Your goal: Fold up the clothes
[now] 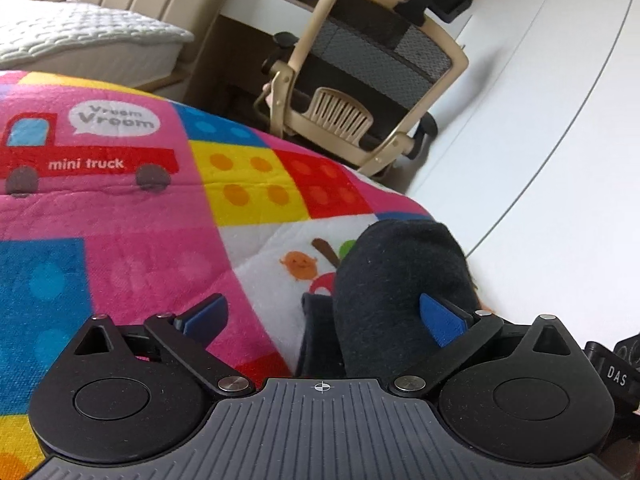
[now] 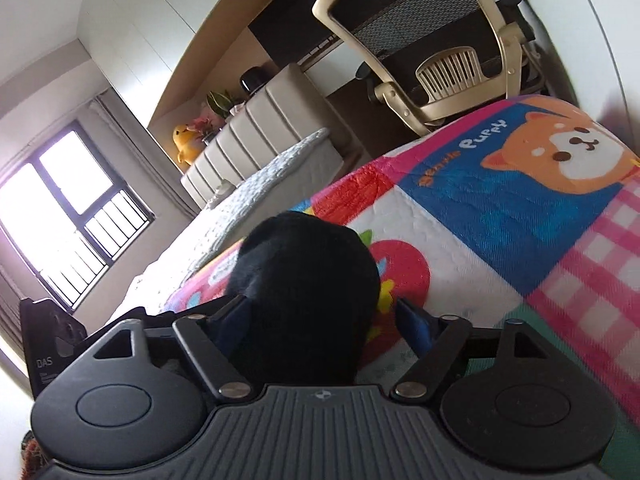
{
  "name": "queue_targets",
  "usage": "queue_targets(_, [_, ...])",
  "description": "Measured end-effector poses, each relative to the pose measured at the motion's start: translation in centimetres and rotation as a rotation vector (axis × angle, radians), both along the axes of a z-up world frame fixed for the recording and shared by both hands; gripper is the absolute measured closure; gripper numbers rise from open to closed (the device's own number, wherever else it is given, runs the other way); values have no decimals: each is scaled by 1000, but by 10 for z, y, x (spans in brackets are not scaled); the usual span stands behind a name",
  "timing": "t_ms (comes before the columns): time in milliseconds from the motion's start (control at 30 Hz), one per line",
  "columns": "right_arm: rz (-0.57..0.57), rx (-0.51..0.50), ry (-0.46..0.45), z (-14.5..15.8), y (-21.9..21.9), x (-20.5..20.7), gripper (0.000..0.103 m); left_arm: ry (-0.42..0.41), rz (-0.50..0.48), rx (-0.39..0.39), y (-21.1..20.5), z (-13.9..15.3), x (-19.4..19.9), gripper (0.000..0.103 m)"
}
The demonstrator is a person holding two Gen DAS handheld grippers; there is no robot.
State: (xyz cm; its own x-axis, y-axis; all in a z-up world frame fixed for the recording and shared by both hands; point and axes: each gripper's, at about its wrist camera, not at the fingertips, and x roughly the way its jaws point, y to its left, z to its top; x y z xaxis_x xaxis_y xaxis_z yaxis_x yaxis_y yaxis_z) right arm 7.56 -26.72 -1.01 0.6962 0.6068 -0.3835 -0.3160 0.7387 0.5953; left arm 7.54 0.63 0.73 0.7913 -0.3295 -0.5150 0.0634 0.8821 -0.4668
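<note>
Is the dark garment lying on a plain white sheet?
No, the dark garment lies on a colourful blanket printed with a truck and blocks.

The colourful blanket [image 1: 120, 220] carries "Vroom Vroom" in a white speech bubble [image 1: 114, 118] and "mini truck" on the red truck [image 1: 86, 162]. In the right wrist view, "Puppy" stands beside the orange dog [image 2: 560, 152]. "DAS" marks a black device [image 1: 618, 376].
</note>
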Motion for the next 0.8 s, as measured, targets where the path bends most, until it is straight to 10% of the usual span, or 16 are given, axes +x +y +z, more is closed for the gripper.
queue_targets(433, [-136, -170, -104, 24, 9, 3, 0, -34, 34, 34, 5, -3, -14, 0])
queue_targets(600, [-97, -370, -72, 22, 45, 32, 0, -33, 70, 34, 10, -6, -21, 0])
queue_targets(800, [-78, -358, 29, 19, 46, 46, 0, -17, 97, 17, 17, -8, -18, 0])
